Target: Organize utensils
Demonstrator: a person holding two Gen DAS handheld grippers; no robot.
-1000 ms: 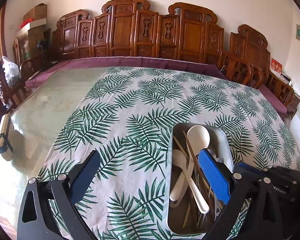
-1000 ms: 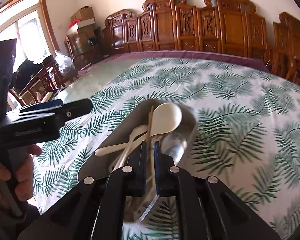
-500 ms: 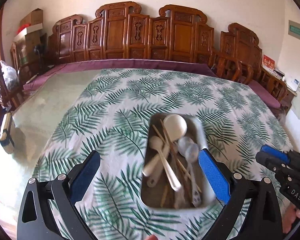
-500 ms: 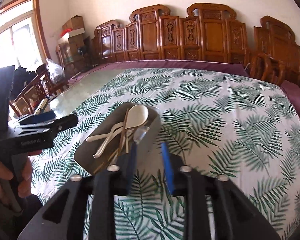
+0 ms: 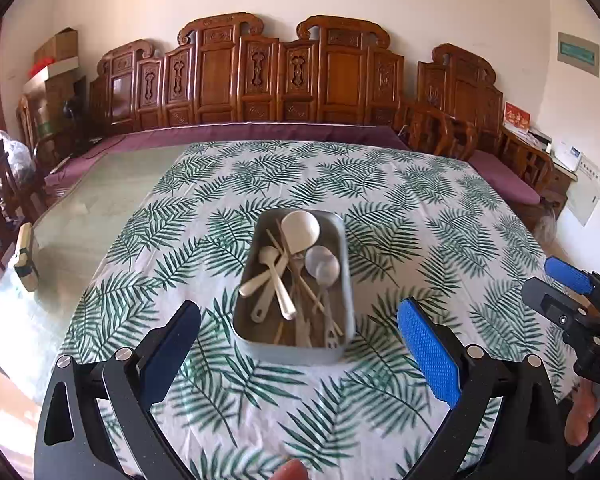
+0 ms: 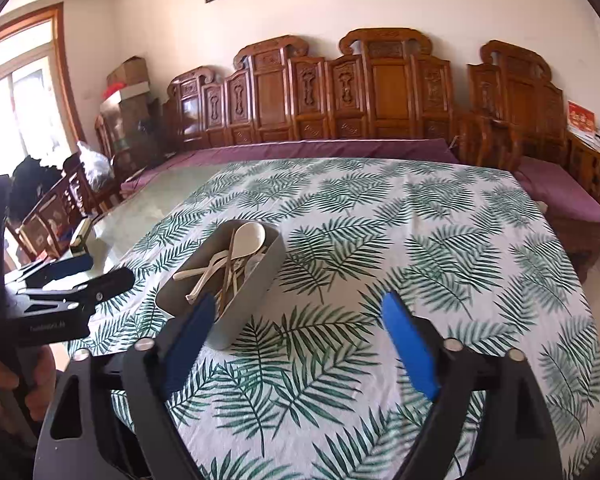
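Observation:
A grey metal tray (image 5: 347, 256) sits on the leaf-print tablecloth. In it lie a white ladle (image 5: 300, 229), white spoons (image 5: 274, 276), a metal spoon (image 5: 322, 265) and wooden chopsticks. The tray also shows in the right wrist view (image 6: 260, 280), left of centre. My left gripper (image 5: 300, 344) is open and empty, just in front of the tray. My right gripper (image 6: 296, 328) is open and empty, to the right of the tray and back from it. It shows at the right edge of the left wrist view (image 5: 556, 284).
The leaf-print tablecloth (image 5: 420, 220) covers the right part of a glass-topped table (image 5: 100, 208). A small box (image 5: 25, 256) stands on the glass at the left edge. Carved wooden chairs (image 5: 260, 80) line the far side and the right.
Both grippers have pulled back from the tray and risen. The right gripper was shut over the tray's contents and has opened wide. The utensils lie in the tray.

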